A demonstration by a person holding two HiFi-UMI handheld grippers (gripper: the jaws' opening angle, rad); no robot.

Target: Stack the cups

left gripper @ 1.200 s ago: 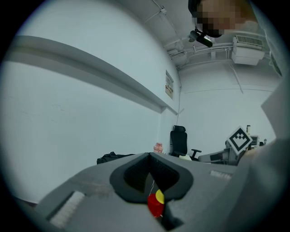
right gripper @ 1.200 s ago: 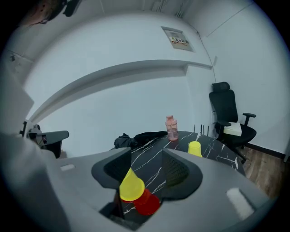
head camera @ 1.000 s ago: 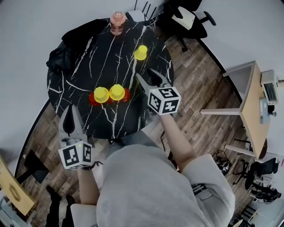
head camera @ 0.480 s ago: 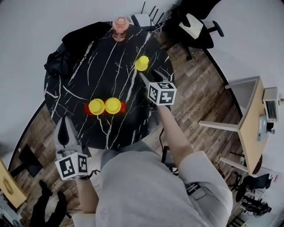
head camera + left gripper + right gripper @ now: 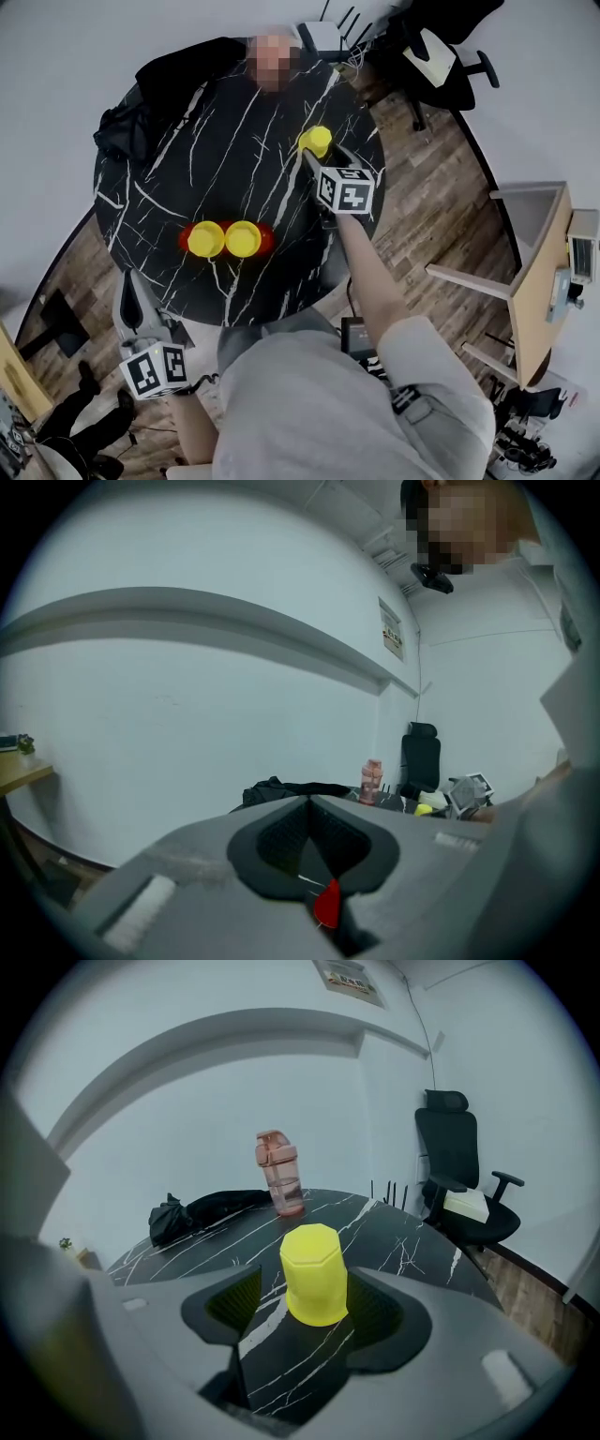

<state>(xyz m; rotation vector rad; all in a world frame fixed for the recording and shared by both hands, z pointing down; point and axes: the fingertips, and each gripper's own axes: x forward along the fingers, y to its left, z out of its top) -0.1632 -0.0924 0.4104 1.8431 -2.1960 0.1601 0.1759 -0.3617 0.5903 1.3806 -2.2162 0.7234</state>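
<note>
An upturned yellow cup (image 5: 316, 141) (image 5: 314, 1274) stands alone near the far right rim of the round black marble table (image 5: 187, 178). My right gripper (image 5: 325, 159) (image 5: 306, 1309) is open. Its jaws have just been opening, and the cup stands between them with a gap at each pad. Two more yellow cups (image 5: 206, 238) (image 5: 243, 238) sit side by side on something red at the table's near middle. My left gripper (image 5: 132, 289) (image 5: 309, 805) is shut and holds nothing; it hangs below the table's near left edge.
A pink water bottle (image 5: 279, 1174) stands at the table's far edge. Black cloth (image 5: 141, 103) (image 5: 202, 1208) lies across the far left part. A black office chair (image 5: 433, 49) (image 5: 455, 1166) is beyond the table; a wooden desk (image 5: 536, 248) stands to the right.
My right gripper has travelled forward and down to the single yellow cup, with its jaws spread wider around it. The left gripper has sunk a little, off the near table edge.
</note>
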